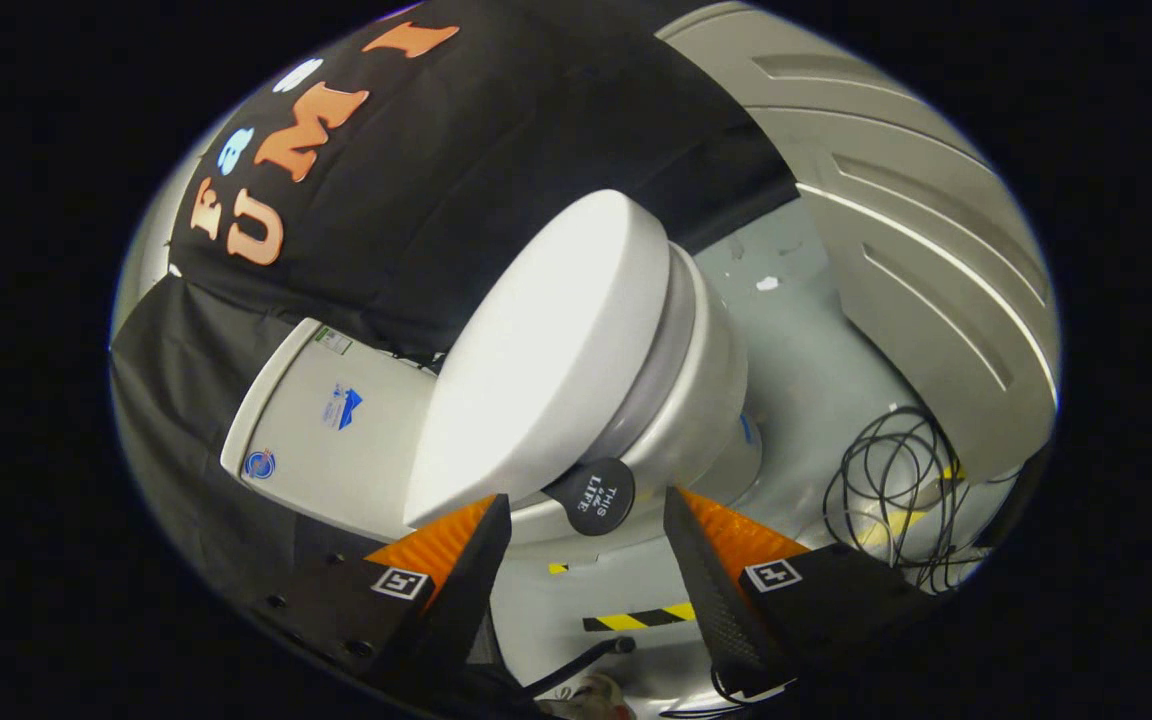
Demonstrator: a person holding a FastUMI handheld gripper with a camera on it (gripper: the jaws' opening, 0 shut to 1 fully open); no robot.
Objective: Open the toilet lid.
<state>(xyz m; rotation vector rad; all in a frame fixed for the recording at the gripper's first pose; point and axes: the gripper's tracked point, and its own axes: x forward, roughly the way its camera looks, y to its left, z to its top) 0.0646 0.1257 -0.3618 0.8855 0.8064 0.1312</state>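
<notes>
The smooth white plastic toilet lid [546,350] lay shut on the bowl just ahead of the gripper [586,515], whose fingers stood apart and empty, lifting apparently not yet begun

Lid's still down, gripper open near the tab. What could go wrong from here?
1. The gripper is open, with the round black tab between its fingertips, not clamped; shutting off-centre may slip off the tab.
2. The lid is smooth and curved, so a finger might slide along it.
3. The coiled cable on the floor beside the toilet could snag.
</notes>
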